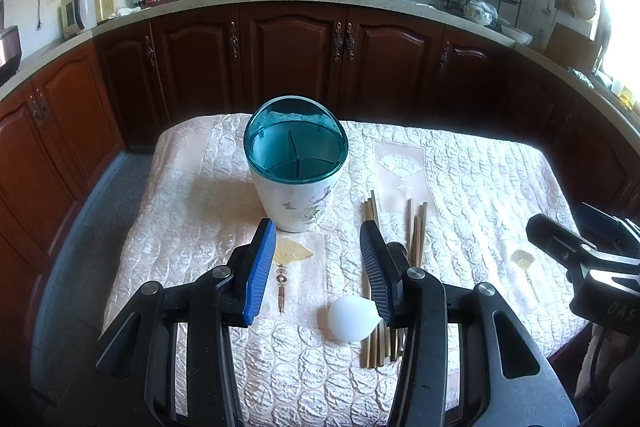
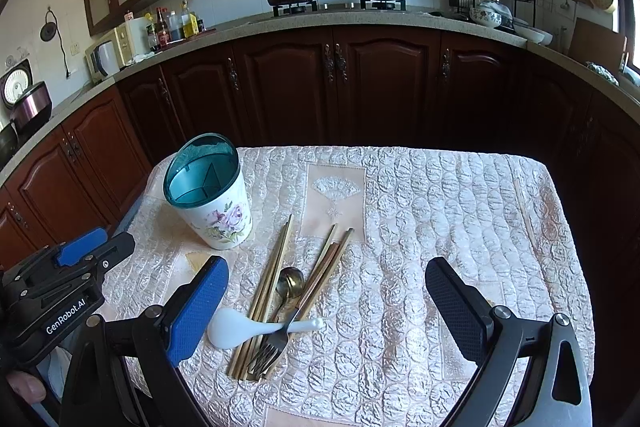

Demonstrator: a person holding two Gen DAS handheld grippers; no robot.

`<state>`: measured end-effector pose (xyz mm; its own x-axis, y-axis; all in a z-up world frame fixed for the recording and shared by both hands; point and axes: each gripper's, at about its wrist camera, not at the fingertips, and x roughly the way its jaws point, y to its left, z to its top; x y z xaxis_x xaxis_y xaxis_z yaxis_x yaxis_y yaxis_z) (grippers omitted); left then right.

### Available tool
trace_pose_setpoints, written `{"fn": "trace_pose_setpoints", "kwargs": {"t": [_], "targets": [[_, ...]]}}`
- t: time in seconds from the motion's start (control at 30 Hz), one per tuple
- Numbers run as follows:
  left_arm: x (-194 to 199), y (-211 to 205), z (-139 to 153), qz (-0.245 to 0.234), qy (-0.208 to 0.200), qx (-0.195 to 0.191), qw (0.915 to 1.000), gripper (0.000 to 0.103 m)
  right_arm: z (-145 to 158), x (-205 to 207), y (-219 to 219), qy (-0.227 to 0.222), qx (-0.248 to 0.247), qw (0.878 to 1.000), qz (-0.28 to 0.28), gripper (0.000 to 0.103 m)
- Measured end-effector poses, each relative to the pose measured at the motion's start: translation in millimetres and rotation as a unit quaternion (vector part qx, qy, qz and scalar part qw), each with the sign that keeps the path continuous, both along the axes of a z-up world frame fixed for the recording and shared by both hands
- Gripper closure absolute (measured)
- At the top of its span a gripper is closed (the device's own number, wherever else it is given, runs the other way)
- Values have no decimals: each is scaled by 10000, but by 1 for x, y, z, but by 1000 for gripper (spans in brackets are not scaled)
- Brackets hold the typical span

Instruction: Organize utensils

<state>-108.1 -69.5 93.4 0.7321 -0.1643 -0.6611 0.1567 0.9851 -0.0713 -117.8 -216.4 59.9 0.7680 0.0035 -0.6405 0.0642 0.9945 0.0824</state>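
While both grippers hang above the near edge of the table [image 2: 460, 195], nothing is held: the left gripper [image 1: 318, 267] has its jaws spread with only cloth showing between the blue pads, and the right gripper [image 2: 326, 311] stands wider still, its jaws released and empty

The utensil holder [image 2: 218, 205] – white with a flower print and a teal divided rim – stands upright toward the far left part of the quilted tablecloth [image 2: 440, 267], near that corner but not at the very edge. Just beside it, on its right, the loose utensils lie in one overlapping heap: a bundle of chopsticks [image 2: 272, 279] fanned lengthwise, a metal spoon [image 2: 290, 283] among them, a fork [image 2: 272, 347] with tines toward the near edge, and a white plastic spoon [image 2: 240, 331] lying crosswise under the fork

In the left wrist view the white spoon's bowl [image 1: 352, 319] sits just inside the right-hand pad, and the chopsticks run beneath that finger. The heap reaches close to the near edge. The whole right half of the cloth is bare out to its far and right edges – a single thin stick [image 2: 526, 211] lies near the right border. Dark wood cabinets [image 2: 360, 83] stand behind the table
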Motion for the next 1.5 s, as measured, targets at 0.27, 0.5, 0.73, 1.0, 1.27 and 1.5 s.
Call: {"fn": "trace_pose_setpoints", "kwargs": {"t": [0.27,0.5,0.73,1.0,1.27,1.5], "targets": [[1,-2,-3,-31,34,4,10000,60,-2,1,-1,26,25,10000,-1,4],[2,-3,-7,-66,59,17,10000,60,-6,2,-4,36,186,9998,13,4],[4,-3,-11,-76,114,10,9999,60,-9,5,-4,94,159,9998,42,4],[6,-2,-16,-94,184,2,9998,60,-14,8,-3,166,164,9997,110,4],[8,-2,-22,-110,286,-6,9995,60,-19,12,-1,239,154,9995,148,4],[11,0,-27,-93,385,-9,9992,60,-24,16,-1,308,166,9993,161,4]]}}
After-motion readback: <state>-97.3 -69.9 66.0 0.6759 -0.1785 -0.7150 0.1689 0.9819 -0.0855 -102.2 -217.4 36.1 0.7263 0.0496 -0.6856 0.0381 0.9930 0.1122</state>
